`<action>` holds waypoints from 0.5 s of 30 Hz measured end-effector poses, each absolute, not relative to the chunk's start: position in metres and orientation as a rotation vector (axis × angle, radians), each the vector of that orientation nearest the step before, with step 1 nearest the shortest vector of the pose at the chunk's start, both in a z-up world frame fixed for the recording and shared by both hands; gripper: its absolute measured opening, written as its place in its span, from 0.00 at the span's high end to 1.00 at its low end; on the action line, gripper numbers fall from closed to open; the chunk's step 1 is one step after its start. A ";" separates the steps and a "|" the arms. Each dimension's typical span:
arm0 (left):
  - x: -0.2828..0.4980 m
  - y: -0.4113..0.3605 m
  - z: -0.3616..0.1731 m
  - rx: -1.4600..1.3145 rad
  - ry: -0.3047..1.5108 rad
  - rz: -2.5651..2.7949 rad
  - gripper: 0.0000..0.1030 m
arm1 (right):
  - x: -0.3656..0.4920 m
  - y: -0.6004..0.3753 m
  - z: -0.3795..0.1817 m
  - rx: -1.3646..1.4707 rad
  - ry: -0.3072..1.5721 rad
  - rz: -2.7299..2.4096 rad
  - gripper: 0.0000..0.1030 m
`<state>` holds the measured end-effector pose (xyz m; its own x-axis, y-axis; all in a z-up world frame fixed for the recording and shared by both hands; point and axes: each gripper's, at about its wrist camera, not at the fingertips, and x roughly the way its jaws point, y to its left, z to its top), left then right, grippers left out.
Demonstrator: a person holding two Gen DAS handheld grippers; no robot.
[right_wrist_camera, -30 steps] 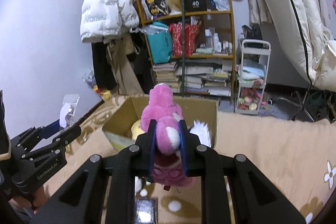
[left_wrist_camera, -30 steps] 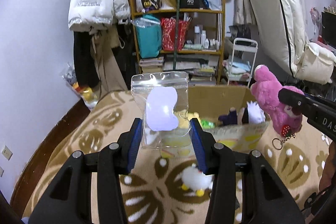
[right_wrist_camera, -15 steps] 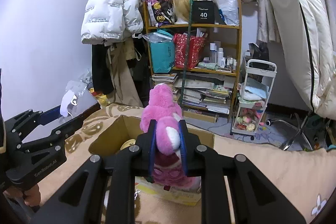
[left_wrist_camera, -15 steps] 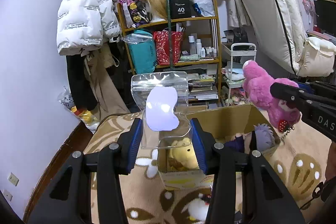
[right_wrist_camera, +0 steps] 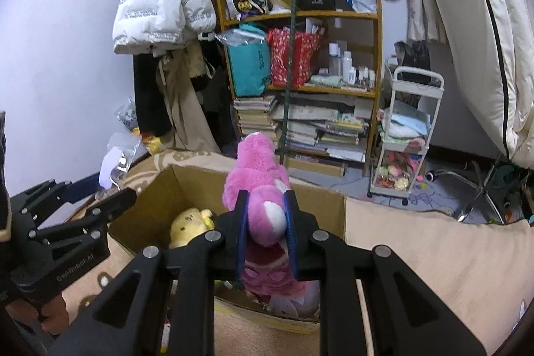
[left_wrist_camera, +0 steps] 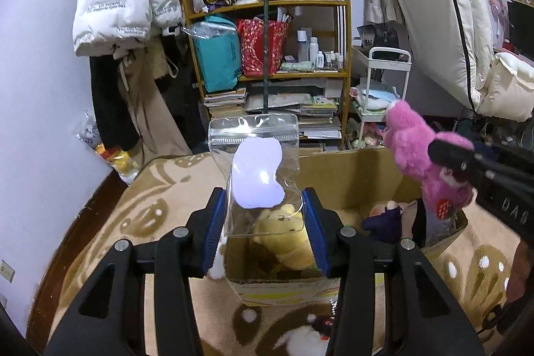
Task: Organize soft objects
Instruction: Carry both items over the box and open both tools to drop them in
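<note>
Since approx 1 s ago both tongs have come fwd over the cardboard box (left_wrist_camera: pixel 347 165); its open top now sits right under them, where before it lay further off.

Left tongs (left_wrist_camera: pixel 263 222): closed narrow on the lower part of a clear zip pouch (left_wrist_camera: pixel 257 155) w/ a pale lilac soft piece inside, pouch upright, zip end up. It hangs above the box's near-left corner, over a yellow plush (left_wrist_camera: pixel 283 236) already inside.

Right tongs (right_wrist_camera: pixel 265 222): clamped on the pink plush bear (right_wrist_camera: pixel 257 175), head up, body dangling below the tongs, above the near wall of the box. A dark purple toy (left_wrist_camera: pixel 383 219) is in the box too.

Step in hand, as we judge it: drop both items into the box. To do it well we'd lower each until its bottom is below the rim before opening, one at a time, bear first since it's bulkier; the pouch is slick and light, so release low to stop it sliding out.

Edges/room: pouch is close to the left wall, so we'd shift it a bit inward. Bear hangs near the front edge, same fix. Box middle looks free between yellow plush and purple toy. Patterned rug (left_wrist_camera: pixel 160 206) around the box is open; a white toy (left_wrist_camera: pixel 303 342) lies on it just in front. Shelf unit (right_wrist_camera: pixel 300 55) is well apart, behind.
</note>
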<state>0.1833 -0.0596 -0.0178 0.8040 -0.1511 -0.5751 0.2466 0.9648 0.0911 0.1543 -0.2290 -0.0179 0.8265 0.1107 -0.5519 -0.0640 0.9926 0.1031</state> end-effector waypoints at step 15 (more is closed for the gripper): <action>0.197 -0.066 -0.044 0.136 0.705 -0.269 0.55 | 0.160 -0.226 -0.032 0.086 0.622 0.129 0.78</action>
<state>0.1966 -0.0664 -0.0440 0.7292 -0.1976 -0.6551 0.2888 0.9568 0.0329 0.1599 -0.2262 -0.0318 0.8050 0.1458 -0.5751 -0.0942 0.9885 0.1186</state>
